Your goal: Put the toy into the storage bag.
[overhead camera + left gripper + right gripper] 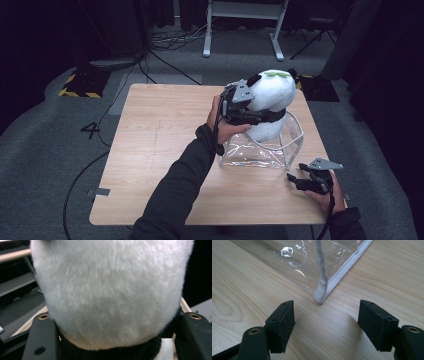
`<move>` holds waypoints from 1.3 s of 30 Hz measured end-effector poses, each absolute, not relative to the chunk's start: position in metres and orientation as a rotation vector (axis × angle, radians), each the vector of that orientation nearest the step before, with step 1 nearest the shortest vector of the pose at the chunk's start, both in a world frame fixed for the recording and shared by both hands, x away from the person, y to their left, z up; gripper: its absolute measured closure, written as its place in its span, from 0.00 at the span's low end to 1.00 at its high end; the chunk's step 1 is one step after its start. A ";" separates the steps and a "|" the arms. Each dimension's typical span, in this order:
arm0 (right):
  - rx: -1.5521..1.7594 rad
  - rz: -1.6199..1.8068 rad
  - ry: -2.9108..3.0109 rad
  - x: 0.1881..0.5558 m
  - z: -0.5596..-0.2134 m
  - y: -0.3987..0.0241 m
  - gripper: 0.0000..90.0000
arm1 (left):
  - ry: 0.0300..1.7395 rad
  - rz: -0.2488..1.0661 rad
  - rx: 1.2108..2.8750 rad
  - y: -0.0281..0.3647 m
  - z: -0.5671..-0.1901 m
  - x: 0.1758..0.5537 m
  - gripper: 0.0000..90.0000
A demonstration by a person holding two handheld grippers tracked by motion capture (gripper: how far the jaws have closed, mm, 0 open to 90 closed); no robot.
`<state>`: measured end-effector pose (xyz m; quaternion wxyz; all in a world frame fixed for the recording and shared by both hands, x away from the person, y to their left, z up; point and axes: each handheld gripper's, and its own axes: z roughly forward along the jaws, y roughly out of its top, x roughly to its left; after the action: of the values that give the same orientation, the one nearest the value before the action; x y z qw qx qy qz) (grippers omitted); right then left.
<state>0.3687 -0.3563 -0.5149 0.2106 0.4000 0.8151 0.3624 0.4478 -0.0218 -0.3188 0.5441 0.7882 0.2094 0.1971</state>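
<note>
— Inspecting the left claw (255,116) first: what is it doing?

— It is pinching the plush panda (270,97) around the black band at the neck, right of centre in the high view. In the left gripper view the white fur (110,295) bulges between the two black jaws, which press in from either side. The grip sits below the head, I judge, so that the body hangs straight down.

— And where is the toy?

— Its lower half stands inside the clear plastic bag (260,152), which rests on the tabletop (160,150) just below the toy in the frame. The head is well above the white rim. I would call the loading part done.

— The right claw (302,184)?

— Spread, holding nothing, lying low at the lower right of the high view. In the right gripper view the bag's near corner (322,296) sits between and just beyond the pads (283,323), not touching them. Placed, I judge, to steady that corner.

— Room to move?

— The bag is near the tabletop's right edge, with little margin there. Bare wood lies wide across the left half of the frame. The soft walls could buckle if the toy drops off centre.
</note>
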 end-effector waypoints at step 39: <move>1.122 1.012 2.268 0.369 -0.515 -0.357 0.33 | 0.543 0.355 2.071 -0.009 -0.356 0.450 0.17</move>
<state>0.3693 -0.3567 -0.5149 0.2067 0.4030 0.8142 0.3632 0.4497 -0.0093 -0.3556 0.4667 0.8440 0.2211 0.1445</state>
